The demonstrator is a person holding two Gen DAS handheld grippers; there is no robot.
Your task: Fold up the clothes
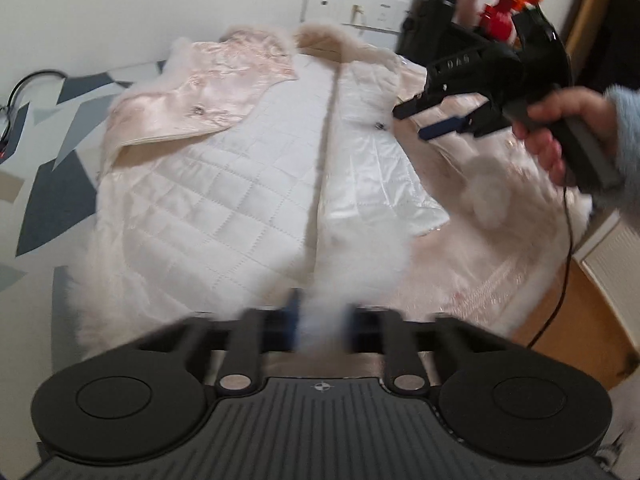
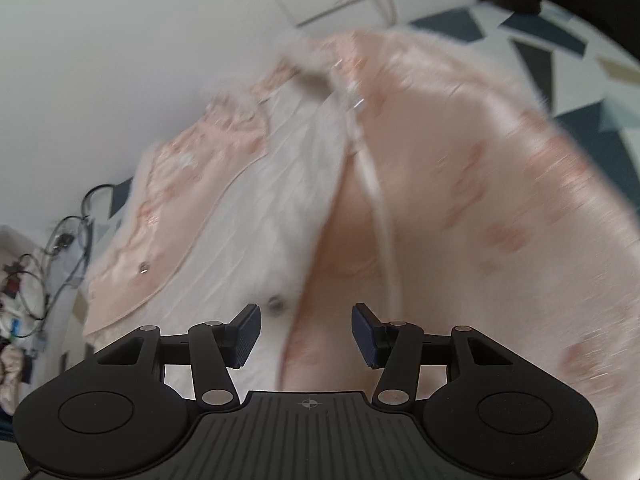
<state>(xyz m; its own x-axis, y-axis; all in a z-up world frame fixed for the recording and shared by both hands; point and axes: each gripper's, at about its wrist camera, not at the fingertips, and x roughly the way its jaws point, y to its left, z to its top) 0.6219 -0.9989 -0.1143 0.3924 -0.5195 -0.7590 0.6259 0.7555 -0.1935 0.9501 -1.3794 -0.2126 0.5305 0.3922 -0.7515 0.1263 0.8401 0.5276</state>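
Left wrist view: left tongs (image 1: 320, 322) pinch the pink fur-trimmed quilted jacket (image 1: 224, 184) hem; right tongs (image 1: 416, 120) hover half-open, empty. Next, seize the right flap and fold inward.

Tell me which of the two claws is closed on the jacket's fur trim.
The left claw: its pads pinch the white fur hem of the jacket. The right claw hangs open above the jacket, gripping nothing.

The jacket (image 1: 240, 184) lies opened flat on the bed (image 1: 44, 184), collar toward the wall (image 1: 160, 8). A wall socket plate (image 1: 352, 4) sits behind the collar — cables (image 1: 24, 88) trail off the bed's left edge.
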